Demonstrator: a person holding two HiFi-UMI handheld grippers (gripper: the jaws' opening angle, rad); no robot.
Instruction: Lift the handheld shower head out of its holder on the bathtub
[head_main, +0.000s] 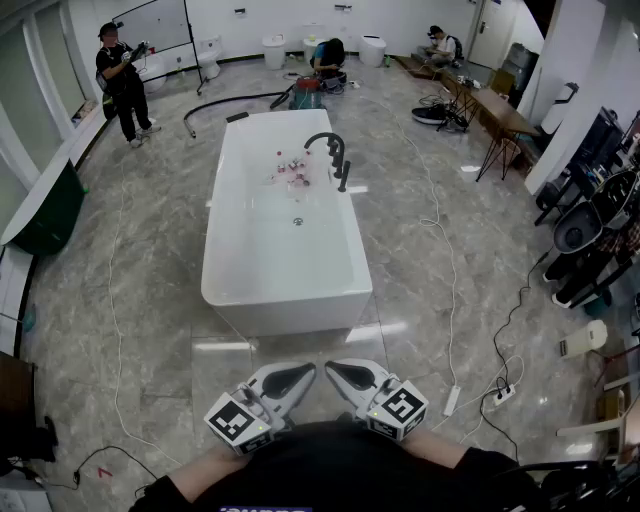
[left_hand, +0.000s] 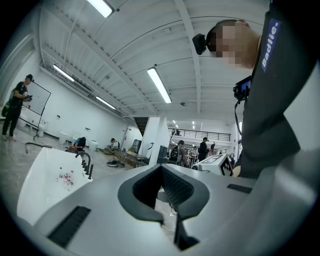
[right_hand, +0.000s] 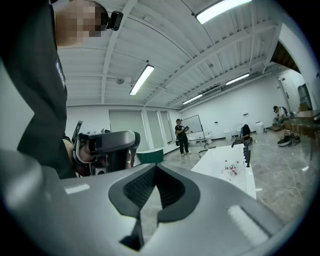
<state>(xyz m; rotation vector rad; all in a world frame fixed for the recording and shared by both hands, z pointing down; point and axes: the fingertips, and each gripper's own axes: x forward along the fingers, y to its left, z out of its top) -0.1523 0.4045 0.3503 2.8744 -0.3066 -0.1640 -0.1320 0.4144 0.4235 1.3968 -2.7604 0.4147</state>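
Observation:
The white bathtub (head_main: 225, 290) stands in the middle of the floor ahead of me. On its right rim is a black tap (head_main: 325, 140), and beside it the black handheld shower head (head_main: 344, 176) stands upright in its holder. Both also show far off in the gripper views: the shower head (left_hand: 90, 171) at the left, and the shower head (right_hand: 247, 156) at the right. My left gripper (head_main: 308, 370) and right gripper (head_main: 333, 368) are close to my body, tips toward each other, well short of the tub. The left gripper (left_hand: 161, 167) and right gripper (right_hand: 156, 165) are both shut with nothing in them.
Small pink items (head_main: 295, 168) lie inside the tub near the tap. Cables and a power strip (head_main: 452, 400) run over the floor on the right. A person (head_main: 122, 80) stands at the far left, another (head_main: 325, 55) crouches behind the tub. A dark green tub (head_main: 45, 210) sits at the left.

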